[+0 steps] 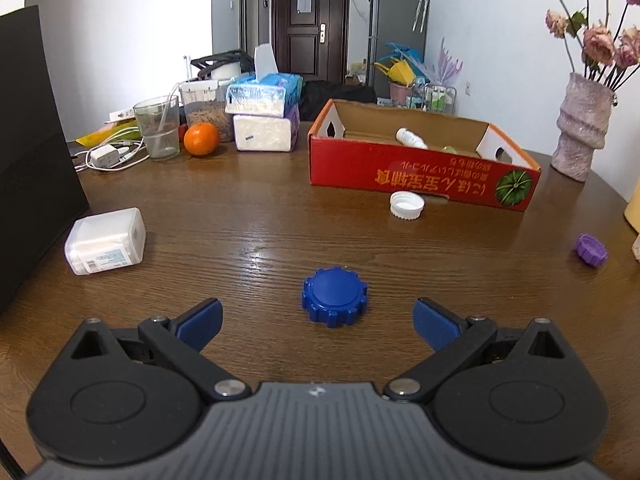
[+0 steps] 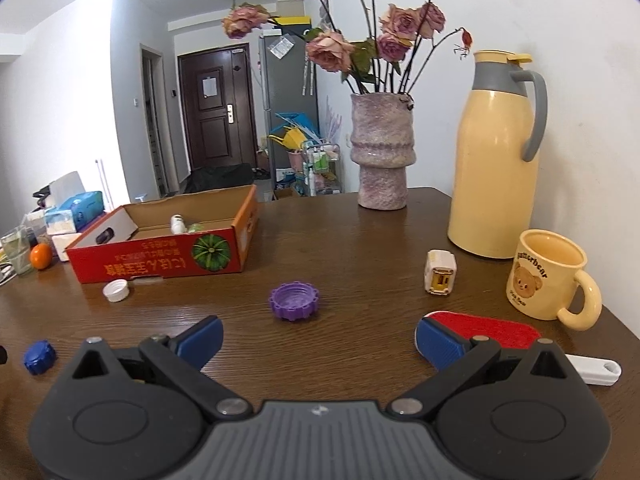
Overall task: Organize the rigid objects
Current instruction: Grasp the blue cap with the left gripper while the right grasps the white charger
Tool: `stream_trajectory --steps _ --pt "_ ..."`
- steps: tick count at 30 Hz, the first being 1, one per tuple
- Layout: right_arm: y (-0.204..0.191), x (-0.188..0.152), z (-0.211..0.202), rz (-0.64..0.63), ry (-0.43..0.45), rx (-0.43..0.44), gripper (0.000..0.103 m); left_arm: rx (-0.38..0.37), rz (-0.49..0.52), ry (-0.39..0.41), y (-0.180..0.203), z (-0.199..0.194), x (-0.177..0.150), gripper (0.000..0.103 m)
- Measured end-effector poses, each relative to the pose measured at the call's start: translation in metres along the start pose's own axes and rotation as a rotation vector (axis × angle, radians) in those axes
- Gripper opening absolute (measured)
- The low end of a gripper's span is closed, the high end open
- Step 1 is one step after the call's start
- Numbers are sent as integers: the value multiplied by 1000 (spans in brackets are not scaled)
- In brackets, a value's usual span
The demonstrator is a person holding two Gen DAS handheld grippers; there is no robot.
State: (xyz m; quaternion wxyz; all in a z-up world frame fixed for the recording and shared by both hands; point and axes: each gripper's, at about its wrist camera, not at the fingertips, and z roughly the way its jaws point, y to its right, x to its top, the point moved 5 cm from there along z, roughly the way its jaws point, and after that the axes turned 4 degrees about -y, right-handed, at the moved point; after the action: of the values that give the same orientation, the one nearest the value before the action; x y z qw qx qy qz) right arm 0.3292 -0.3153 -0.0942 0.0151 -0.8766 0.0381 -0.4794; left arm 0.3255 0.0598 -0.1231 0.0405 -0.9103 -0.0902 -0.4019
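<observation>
- The left tool [image 1: 318, 322] is held low over the wooden counter [image 1: 248, 216], pointing level across it, its blue pads spread wide with nothing between them.
- A blue cap [image 1: 334, 297] lies flat on the counter just ahead of the gap between those pads, touching neither.
- The right tool [image 2: 318, 340] is held the same way, low and level, its pads spread wide and holding nothing.
- A purple cap [image 2: 294, 301] sits open side up just ahead of the right tool, a little left of centre.
- The right tool's right pad partly covers a red brush [image 2: 486, 330] with a white handle.
- The red cardboard box [image 1: 420, 174] stands open farther back; a small white bottle [image 1: 411, 138] lies inside it, and a white cap [image 1: 407, 205] rests on the counter close against its front wall.
- Bare wood lies between both tools and the box.
- A white plastic case [image 1: 106, 241] sits to the left, beside a black panel [image 1: 32, 152].
- On the right, a small white charger [image 2: 440, 272], a yellow mug [image 2: 550, 280] and a yellow thermos [image 2: 494, 160] crowd the counter's edge.
</observation>
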Motion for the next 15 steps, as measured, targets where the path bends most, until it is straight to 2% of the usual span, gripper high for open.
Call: stream_trajectory --steps 15 --pt "41 11 33 5 25 -65 103 41 -10 -80 5 60 3 103"
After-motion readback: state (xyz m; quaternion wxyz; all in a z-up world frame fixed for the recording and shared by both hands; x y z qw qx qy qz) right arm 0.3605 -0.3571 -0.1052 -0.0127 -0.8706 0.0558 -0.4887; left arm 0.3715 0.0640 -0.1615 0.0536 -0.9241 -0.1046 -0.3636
